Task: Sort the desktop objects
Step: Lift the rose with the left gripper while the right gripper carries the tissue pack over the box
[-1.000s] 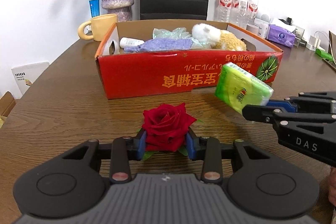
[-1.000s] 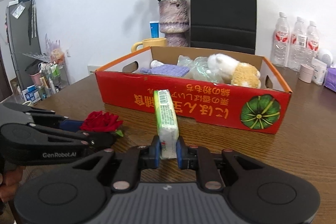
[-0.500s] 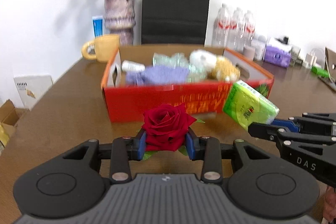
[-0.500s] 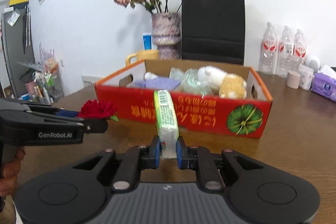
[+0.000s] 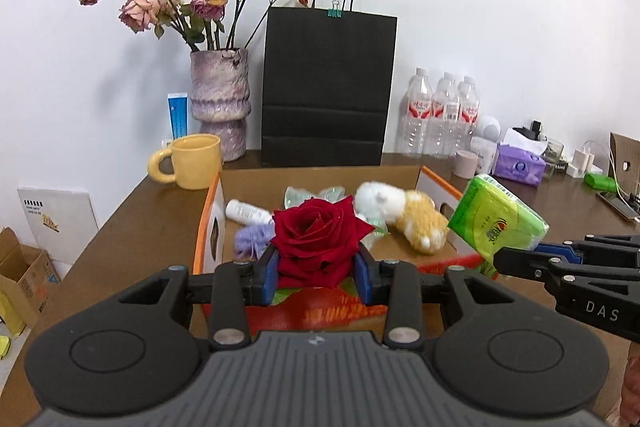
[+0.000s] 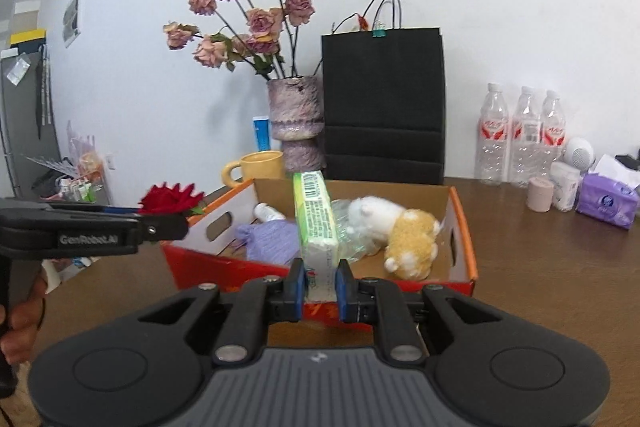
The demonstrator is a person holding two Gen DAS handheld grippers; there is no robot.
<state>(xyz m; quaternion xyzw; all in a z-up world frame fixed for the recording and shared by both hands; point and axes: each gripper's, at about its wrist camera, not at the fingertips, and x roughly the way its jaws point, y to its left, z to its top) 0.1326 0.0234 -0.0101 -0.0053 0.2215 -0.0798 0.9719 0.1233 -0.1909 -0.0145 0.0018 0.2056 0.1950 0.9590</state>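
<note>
Inside, the red box (image 6: 464, 227) holds plush toy (image 6: 404, 227), bottle (image 6: 266, 211), purple cloth (image 6: 272, 241)

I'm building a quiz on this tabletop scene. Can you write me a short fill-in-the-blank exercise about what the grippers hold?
1. The left gripper is shut on a red ____.
2. The right gripper is shut on a ____ tissue pack.
3. The plush toy lies inside the ____ cardboard box.

Missing words: rose; green; red
</note>
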